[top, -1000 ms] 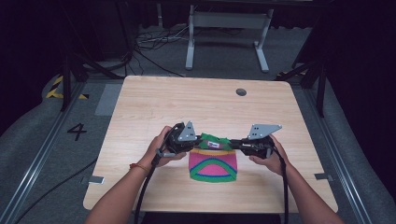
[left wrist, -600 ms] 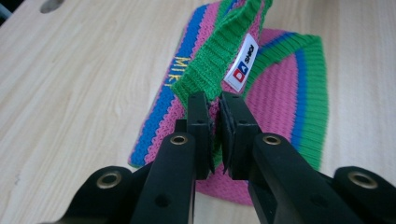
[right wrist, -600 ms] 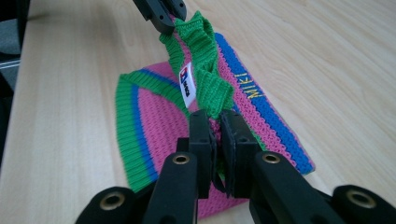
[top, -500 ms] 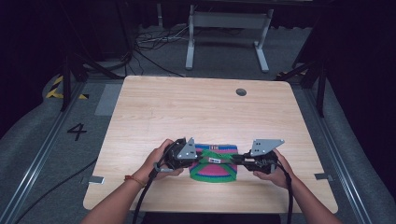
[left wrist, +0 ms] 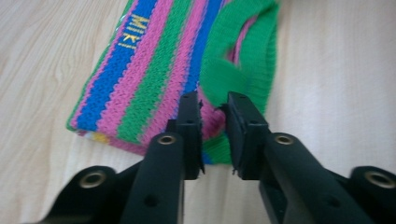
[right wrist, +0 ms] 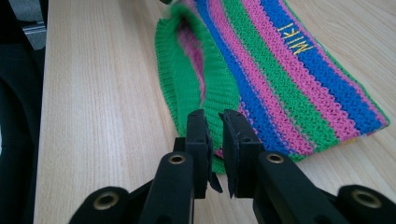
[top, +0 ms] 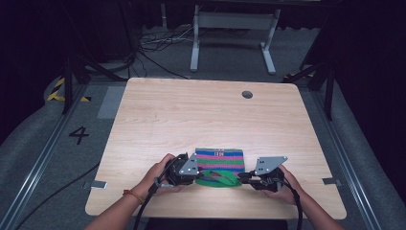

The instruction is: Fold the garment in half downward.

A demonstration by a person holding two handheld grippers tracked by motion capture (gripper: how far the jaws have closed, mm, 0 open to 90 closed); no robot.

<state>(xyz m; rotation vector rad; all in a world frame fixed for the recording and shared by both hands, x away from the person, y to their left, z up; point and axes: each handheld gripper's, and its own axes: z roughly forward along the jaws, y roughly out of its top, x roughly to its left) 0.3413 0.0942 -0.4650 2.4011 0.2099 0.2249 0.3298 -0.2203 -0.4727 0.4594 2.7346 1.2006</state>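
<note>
High view: laying striped knit garment (top: 218,157) flat by table's (top: 191,115) front edge; left gripper (top: 199,178) just opening around it, right gripper (top: 242,178) pinching hem.

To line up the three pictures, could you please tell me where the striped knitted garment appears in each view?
High view: striped knitted garment at the table's near edge, between both grippers.
Left gripper view: upper centre, beyond the jaws.
Right gripper view: upper right, beyond the jaws.
Shared landmark: its green ribbed band.
</note>
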